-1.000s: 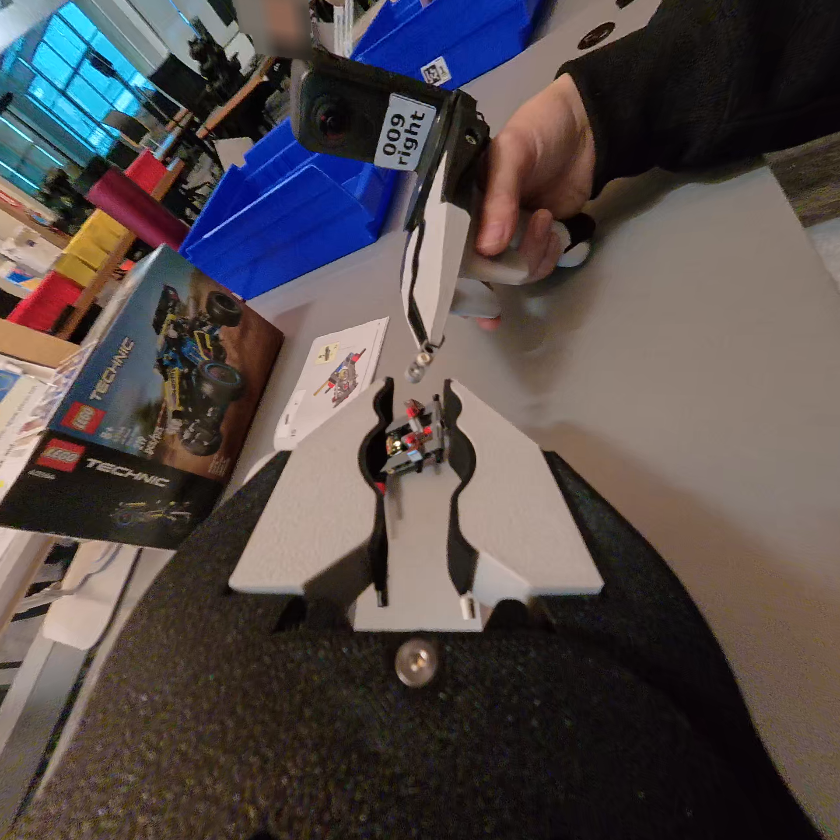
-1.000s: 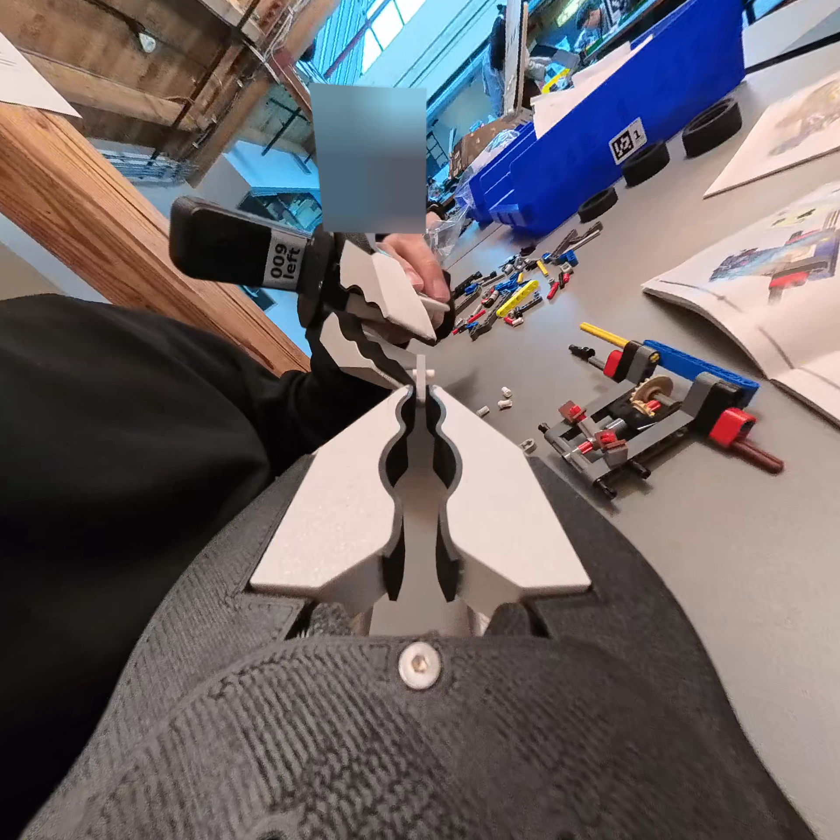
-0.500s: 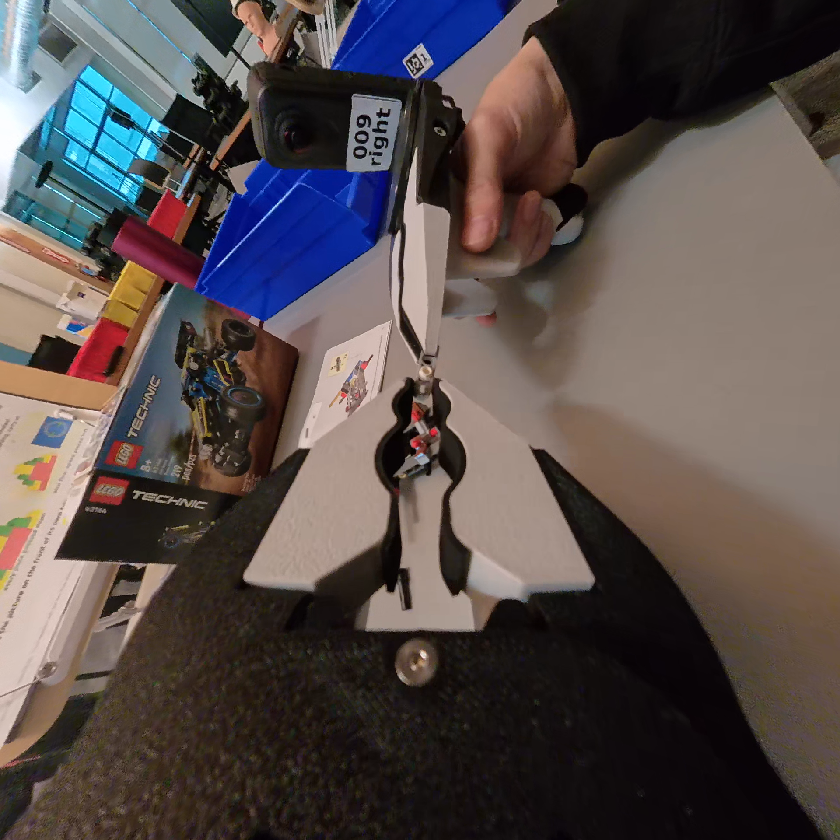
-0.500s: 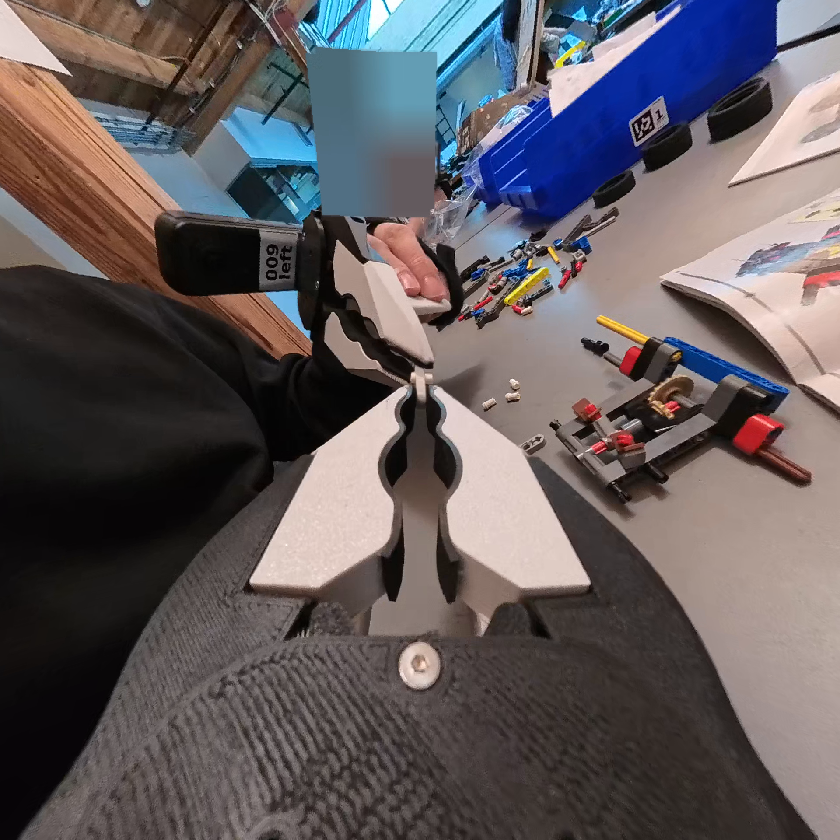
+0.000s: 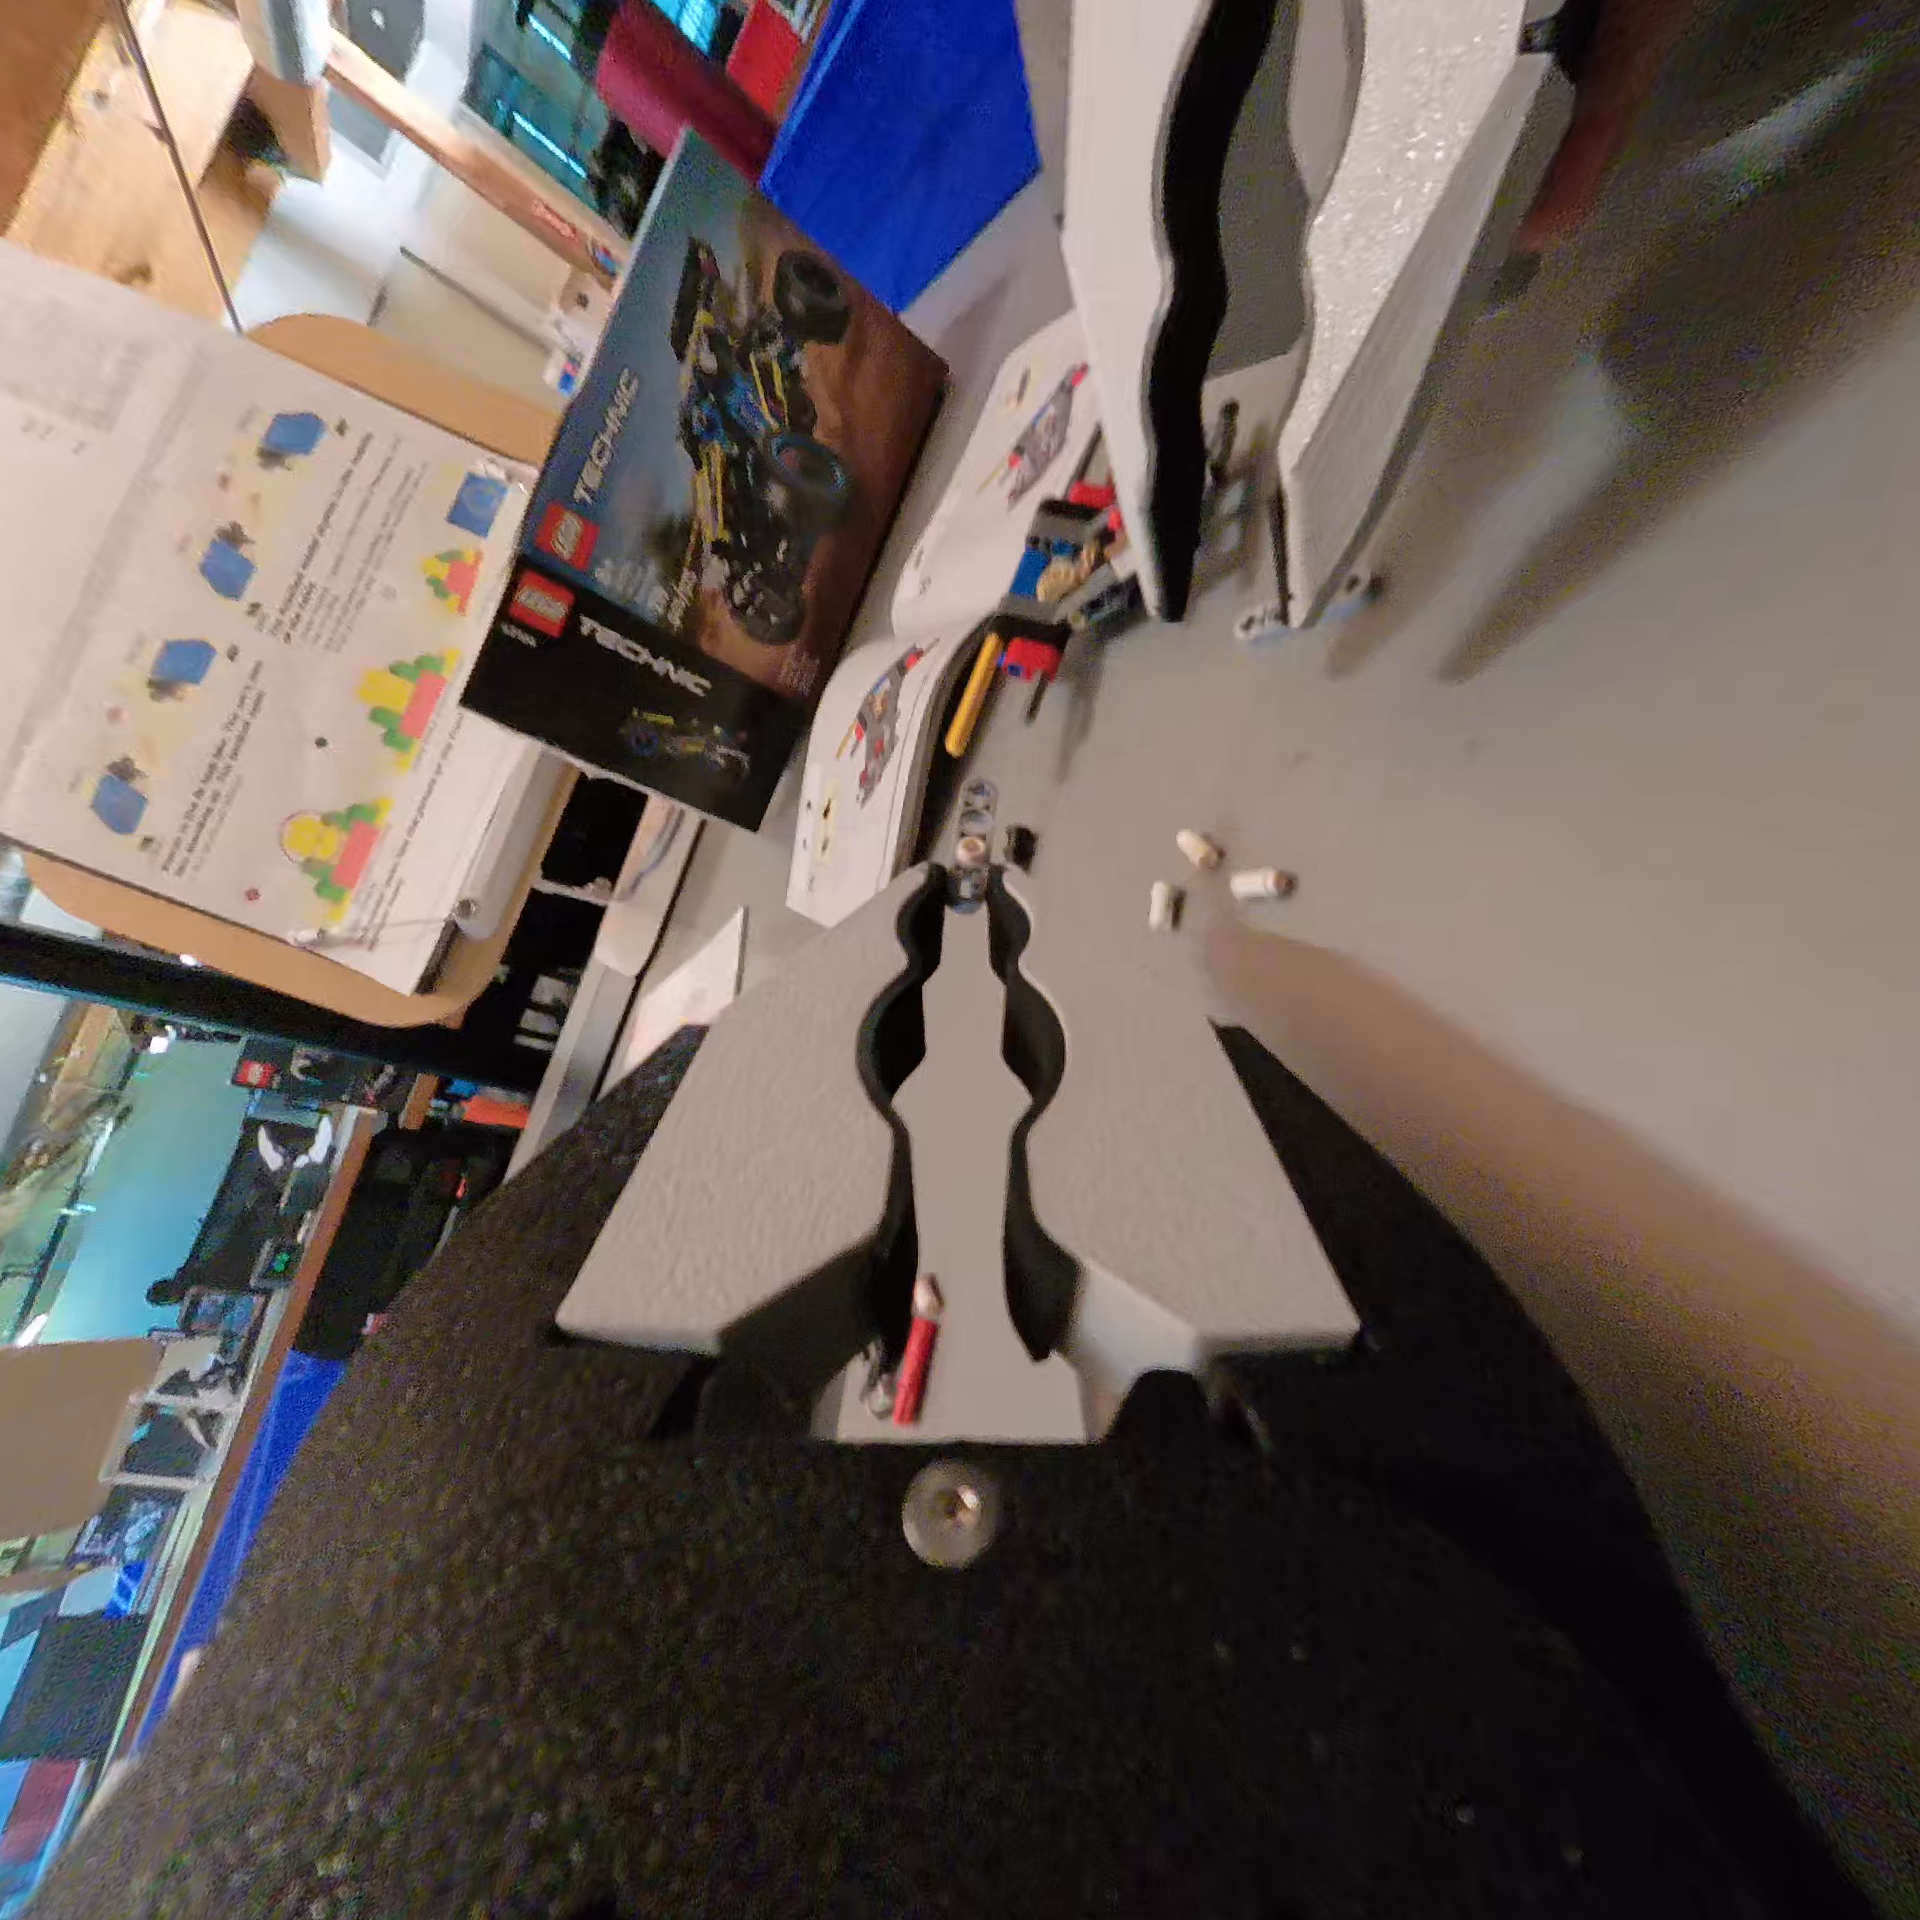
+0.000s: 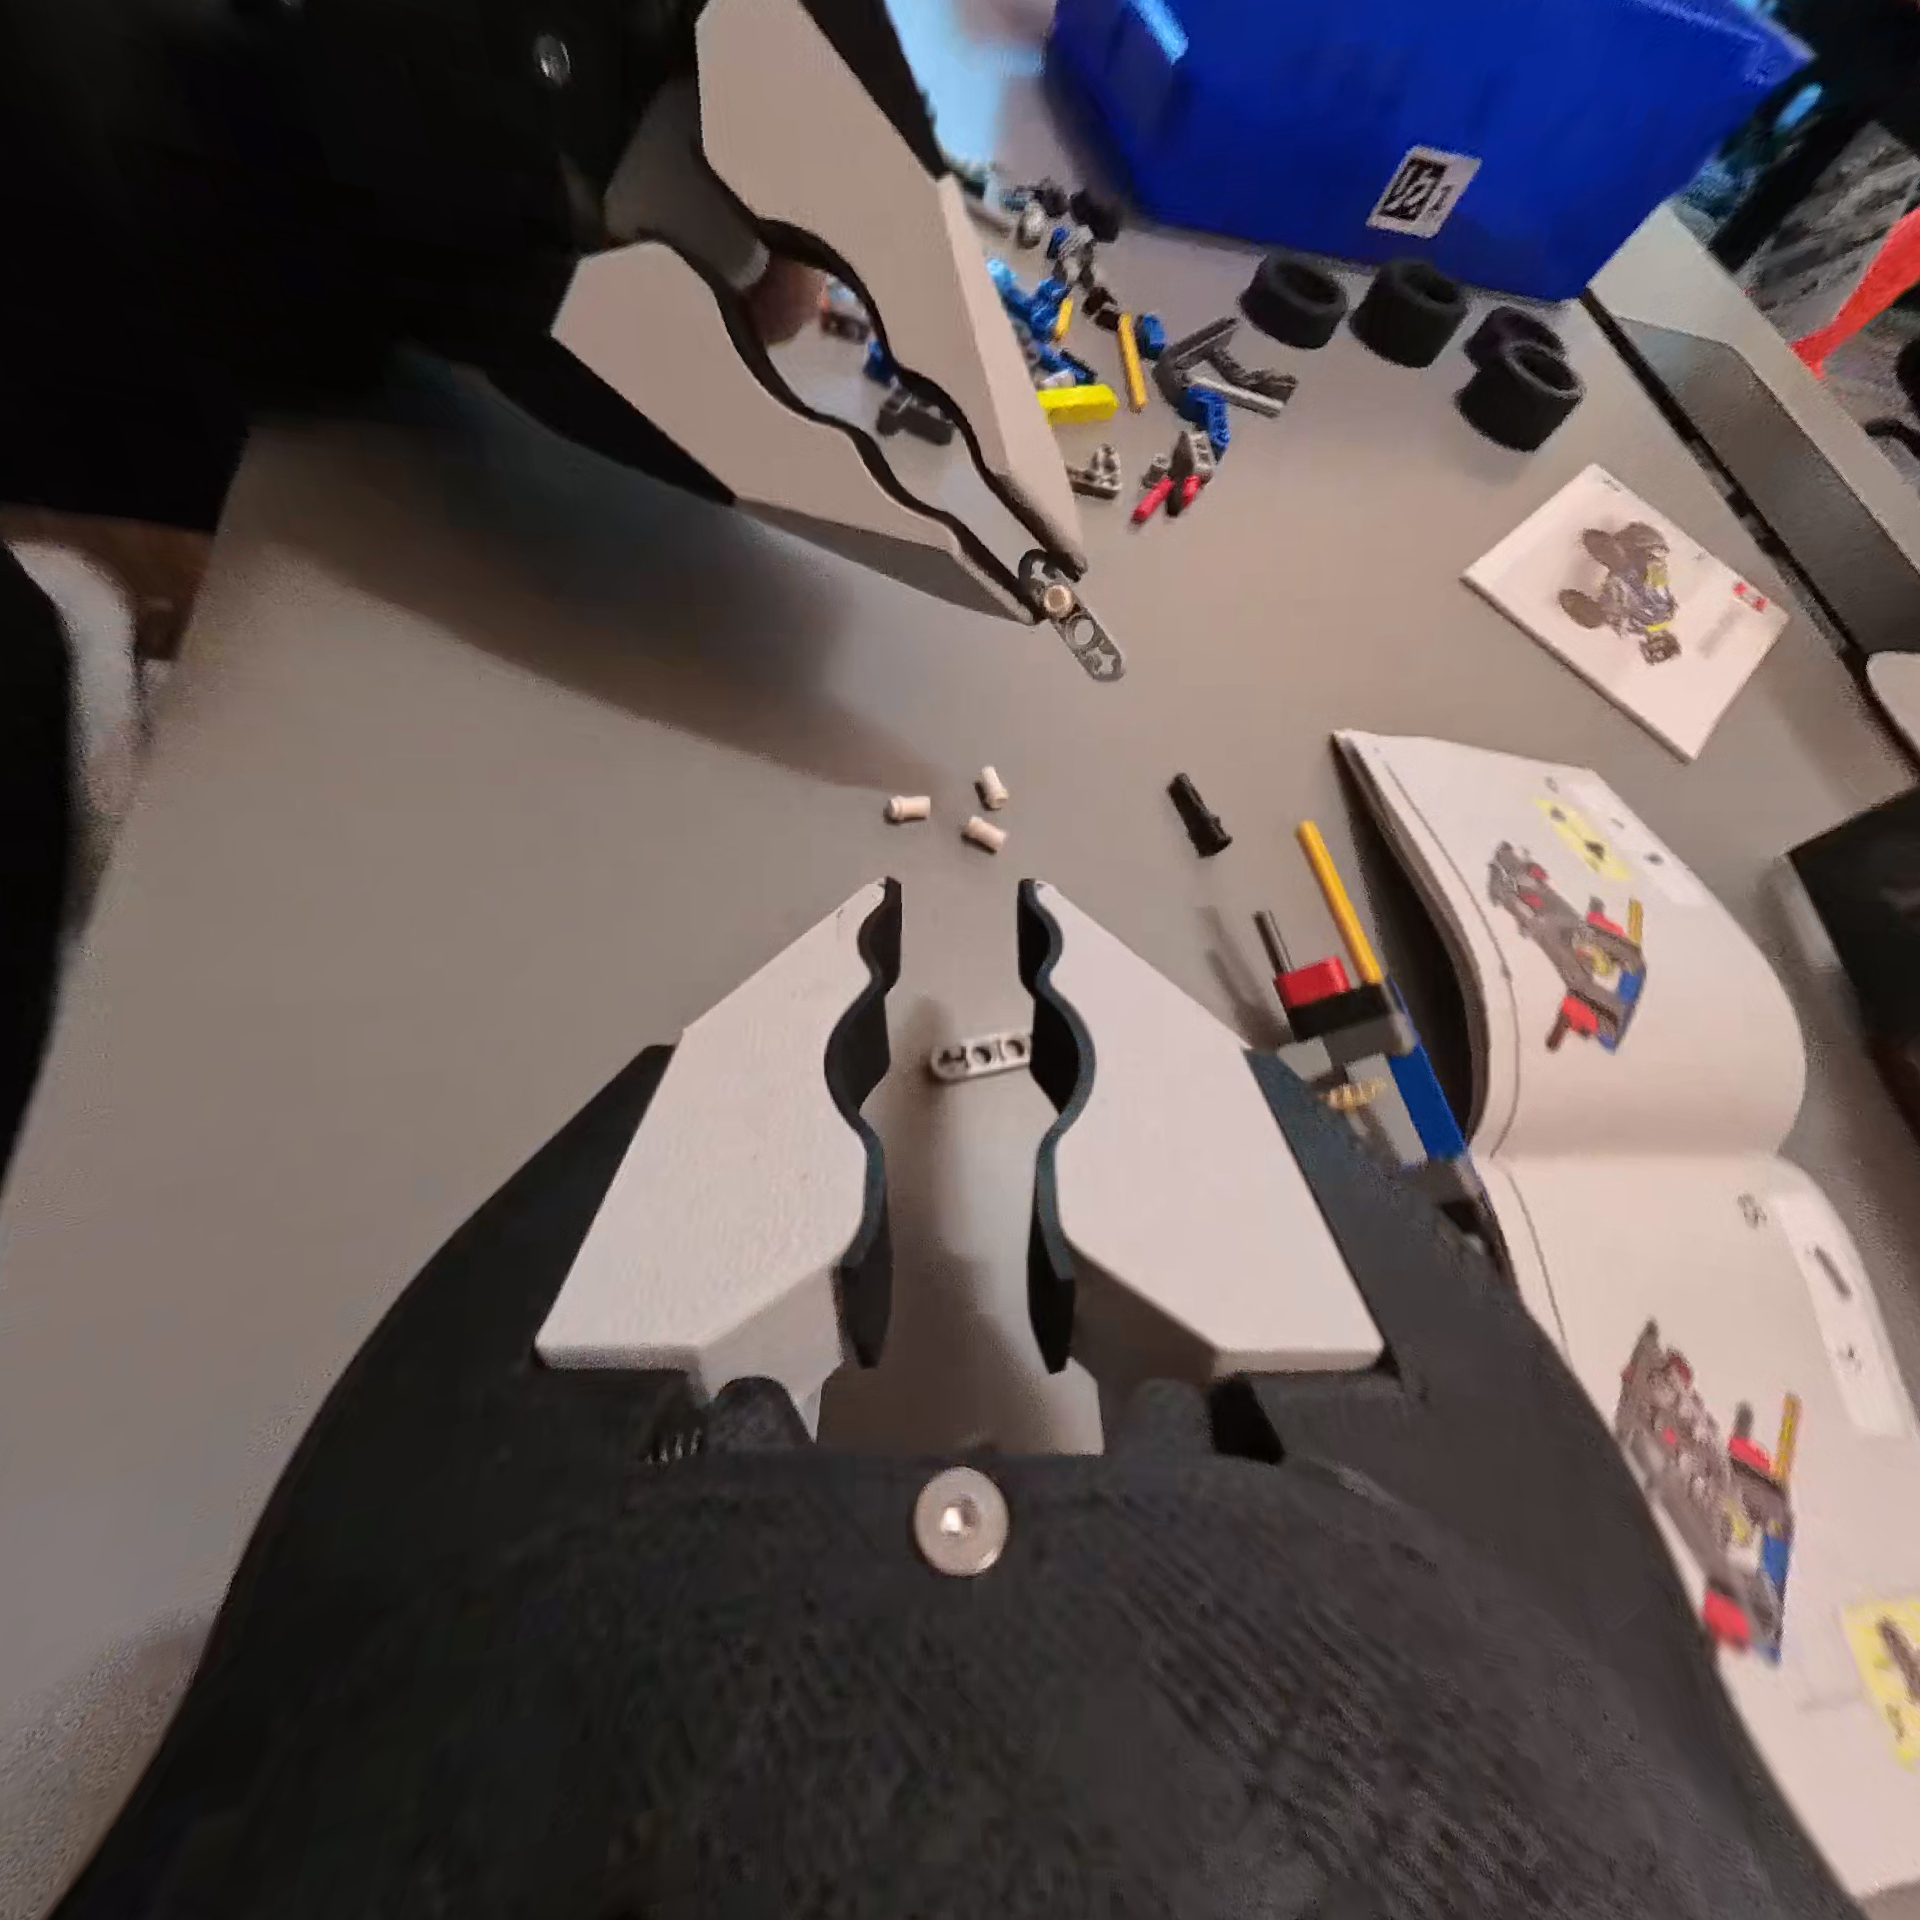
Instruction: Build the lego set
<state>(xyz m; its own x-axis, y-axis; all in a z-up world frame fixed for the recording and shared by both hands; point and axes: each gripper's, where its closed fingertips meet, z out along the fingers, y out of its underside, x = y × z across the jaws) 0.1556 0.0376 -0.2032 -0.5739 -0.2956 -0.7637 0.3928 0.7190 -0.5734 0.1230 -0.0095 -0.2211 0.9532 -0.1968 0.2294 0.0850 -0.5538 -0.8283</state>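
- The grey tabletop (image 6: pixel 540 852) carries everything: a blue bin (image 6: pixel 1382 114) at the far edge, four black tyres (image 6: pixel 1408 312) before it, and a scatter of loose pieces (image 6: pixel 1122 374).
- A set box (image 5: pixel 717 499) printed with a buggy picture and a red square logo stands tilted at the tabletop's edge; its writing is left unread.
- An open instruction booklet (image 6: pixel 1579 997) lies right of the right gripper, a smaller leaflet (image 6: pixel 1626 608) beyond it.
- The right gripper (image 6: pixel 959 894) is released, jaws clearly apart and grasping nothing, low over the tabletop.
- A light grey short beam (image 6: pixel 982 1056) lies on the tabletop between its jaws, one end by the right jaw; contact cannot be told.
- The left gripper (image 5: pixel 966 883) is clenched on one end of a dark grey thin beam (image 6: pixel 1070 629), which juts from its tips, well ahead of the right gripper.
- A tan pin (image 6: pixel 1058 596) sits in that beam's hole beside the tips.
- The partly built chassis (image 6: pixel 1340 1018), with red, black and blue parts and a yellow axle, lies just right of the right gripper, beside the booklet.
- Three tan pins (image 6: pixel 966 810) lie just ahead of the right gripper's tips; a black pin (image 6: pixel 1197 815) lies to their right.
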